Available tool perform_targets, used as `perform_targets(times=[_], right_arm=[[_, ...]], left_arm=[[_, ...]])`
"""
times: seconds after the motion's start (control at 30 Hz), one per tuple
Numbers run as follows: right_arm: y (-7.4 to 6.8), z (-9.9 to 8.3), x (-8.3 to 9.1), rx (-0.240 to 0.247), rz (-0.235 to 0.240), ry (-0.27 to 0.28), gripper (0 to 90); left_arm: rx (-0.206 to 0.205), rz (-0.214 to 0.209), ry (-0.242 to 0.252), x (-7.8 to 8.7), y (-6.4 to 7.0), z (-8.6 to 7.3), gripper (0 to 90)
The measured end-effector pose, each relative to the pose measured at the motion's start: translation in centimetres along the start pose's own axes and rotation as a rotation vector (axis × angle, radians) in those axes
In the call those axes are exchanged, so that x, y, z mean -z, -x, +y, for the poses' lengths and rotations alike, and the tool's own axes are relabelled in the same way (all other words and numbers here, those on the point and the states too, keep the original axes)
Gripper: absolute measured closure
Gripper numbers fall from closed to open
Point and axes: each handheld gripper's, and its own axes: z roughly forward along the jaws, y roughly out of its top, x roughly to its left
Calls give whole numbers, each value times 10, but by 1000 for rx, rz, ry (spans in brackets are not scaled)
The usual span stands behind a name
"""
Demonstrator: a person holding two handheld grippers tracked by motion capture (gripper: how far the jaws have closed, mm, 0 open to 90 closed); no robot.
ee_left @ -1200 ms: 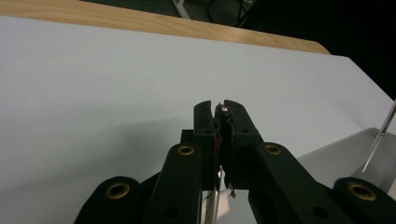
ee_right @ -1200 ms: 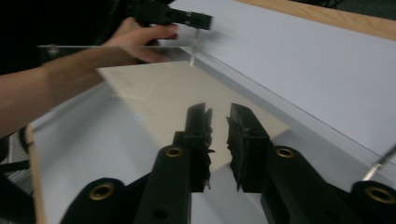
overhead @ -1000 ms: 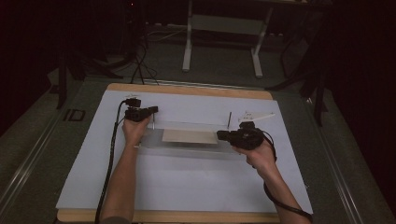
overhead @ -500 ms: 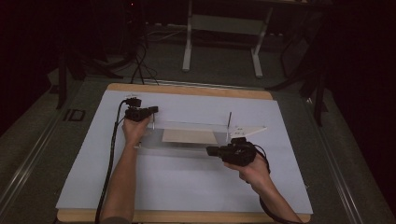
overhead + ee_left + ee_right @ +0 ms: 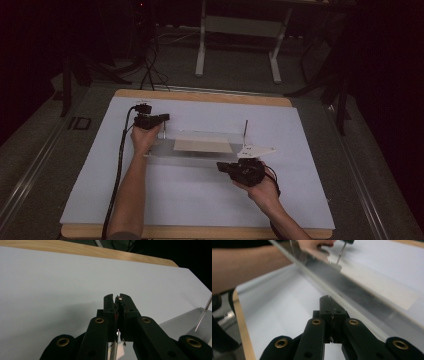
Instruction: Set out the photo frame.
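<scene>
Tools first: left tool (image 5: pixel 118 302) pinched tight on a thin metal piece at the clear tray's (image 5: pixel 165 149) left end; right tool (image 5: pixel 329 307) closed, seemingly on nothing, just beside tray's near edge. Risk, judged: one-sided hold, tray could twist or slip on the bench (image 5: pixel 200 200). High view alone locates beige sheet (image 5: pixel 202 145) inside tray; right tool's view gives edge close-up.
</scene>
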Motion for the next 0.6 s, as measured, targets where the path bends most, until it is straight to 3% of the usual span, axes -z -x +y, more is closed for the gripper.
perform_targets(times=[0.1,0.37,0.6], right_arm=[[-3,1,1,38,-61,23,900],[0,6,3,21,-74,70,900],[2,9,3,22,-80,84,900]], left_arm=[[0,6,-6,-1,0,1,848],[41,-6,-8,-1,-2,2,844],[30,4,-23,-1,0,3,841]])
